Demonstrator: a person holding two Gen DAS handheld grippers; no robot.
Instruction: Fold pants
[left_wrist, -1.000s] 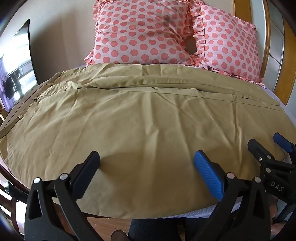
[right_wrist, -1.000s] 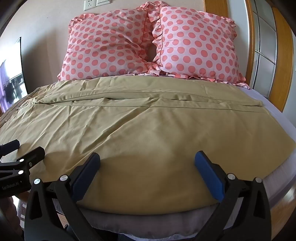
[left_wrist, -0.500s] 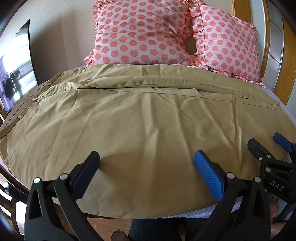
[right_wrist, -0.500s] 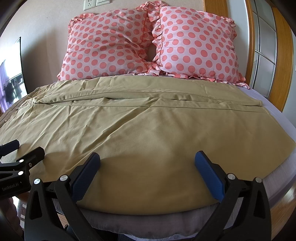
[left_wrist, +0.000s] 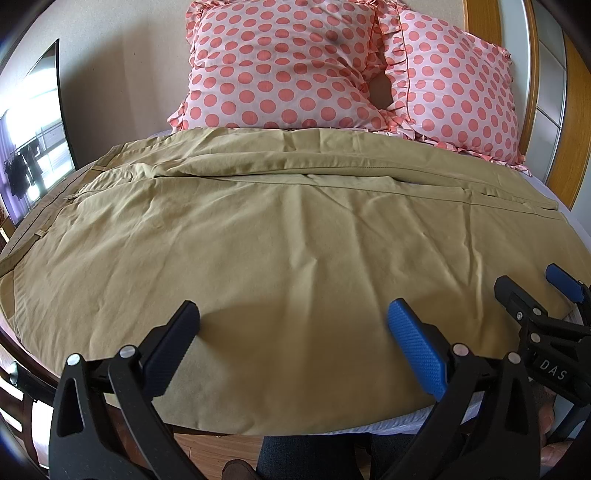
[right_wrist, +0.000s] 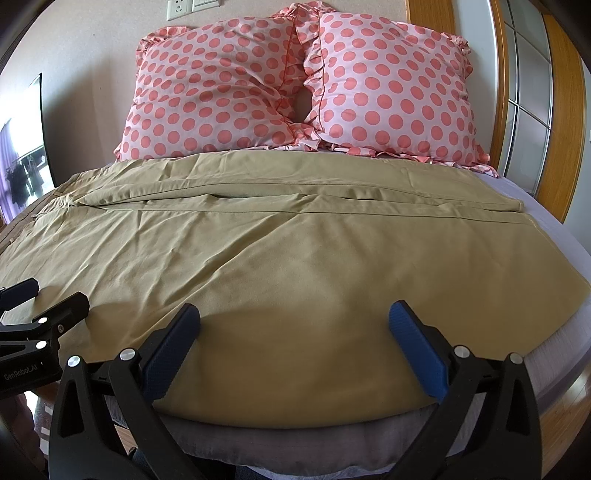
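Khaki pants (left_wrist: 280, 240) lie flat across the bed, waistband at the left, leg cuffs at the right, one leg nearer me and one farther; they also fill the right wrist view (right_wrist: 295, 258). My left gripper (left_wrist: 291, 332) is open and empty, just above the near edge of the near leg. My right gripper (right_wrist: 293, 332) is open and empty over the same edge, further right. The right gripper shows at the right of the left wrist view (left_wrist: 532, 291); the left gripper shows at the left of the right wrist view (right_wrist: 44, 299).
Two pink polka-dot pillows (left_wrist: 280, 66) (right_wrist: 391, 92) lean against the wall at the head of the bed. The white bed sheet (right_wrist: 543, 206) shows at the right. A wooden door frame (right_wrist: 561, 110) stands right. Wood floor (left_wrist: 207, 446) lies below the near edge.
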